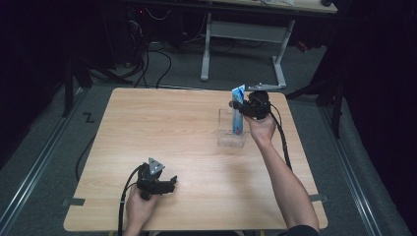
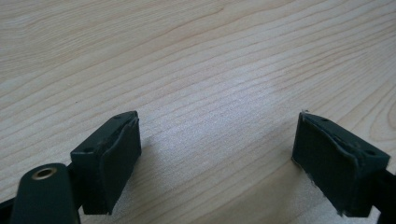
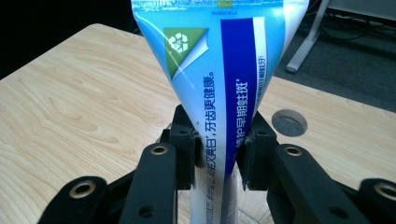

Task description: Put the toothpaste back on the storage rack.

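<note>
The right gripper [image 3: 217,158] is clamped on a blue-and-white toothpaste tube [image 3: 219,93]; both pads press the tube's body from either side, and the flat crimped end flares out beyond the jaws. In the high view the right gripper [image 1: 246,105] holds the toothpaste tube [image 1: 238,114] upright, its lower part inside a clear plastic container [image 1: 231,129] that stands on the far right part of the wooden table [image 1: 187,128]. The person's right forearm reaches in from the bottom right edge, and a black cable trails back along it.

The left gripper [image 2: 217,154] has its jaws set wide apart — nothing lies between them, bare wood grain beneath. In the high view the left gripper [image 1: 167,184] rests low over the near left part of the table, well apart from the container, with its grey three-cornered plate on top.

Beyond the table stands a white-framed desk [image 1: 246,34] on grey floor, cables looped beneath it.
</note>
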A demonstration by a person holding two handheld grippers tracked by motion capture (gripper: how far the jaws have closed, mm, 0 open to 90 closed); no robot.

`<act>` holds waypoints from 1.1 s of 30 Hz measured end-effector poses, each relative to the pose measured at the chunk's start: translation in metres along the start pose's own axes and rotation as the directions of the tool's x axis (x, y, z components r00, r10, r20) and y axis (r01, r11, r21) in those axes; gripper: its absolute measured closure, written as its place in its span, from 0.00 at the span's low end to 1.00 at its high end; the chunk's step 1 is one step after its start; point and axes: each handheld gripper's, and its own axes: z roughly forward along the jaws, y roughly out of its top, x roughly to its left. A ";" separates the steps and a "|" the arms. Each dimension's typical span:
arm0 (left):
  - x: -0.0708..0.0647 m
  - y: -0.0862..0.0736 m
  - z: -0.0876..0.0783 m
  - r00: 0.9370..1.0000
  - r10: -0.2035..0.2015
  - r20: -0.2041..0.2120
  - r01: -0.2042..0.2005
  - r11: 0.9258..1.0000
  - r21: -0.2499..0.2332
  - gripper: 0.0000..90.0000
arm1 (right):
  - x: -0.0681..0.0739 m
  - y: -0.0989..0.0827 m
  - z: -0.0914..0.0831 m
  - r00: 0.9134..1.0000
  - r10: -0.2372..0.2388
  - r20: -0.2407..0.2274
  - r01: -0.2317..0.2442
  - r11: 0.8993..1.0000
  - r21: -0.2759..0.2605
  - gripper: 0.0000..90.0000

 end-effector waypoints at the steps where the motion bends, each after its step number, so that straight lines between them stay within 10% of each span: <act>1: 0.000 0.000 0.000 1.000 0.000 0.000 0.000 1.000 0.000 0.17 | 0.000 0.000 0.000 1.000 0.000 0.000 0.000 1.000 0.000 0.78; 33: 0.000 0.000 0.000 1.000 0.000 0.001 0.000 1.000 -0.002 0.17 | -0.011 -0.031 -0.005 0.997 0.077 -0.002 -0.077 0.996 0.043 0.77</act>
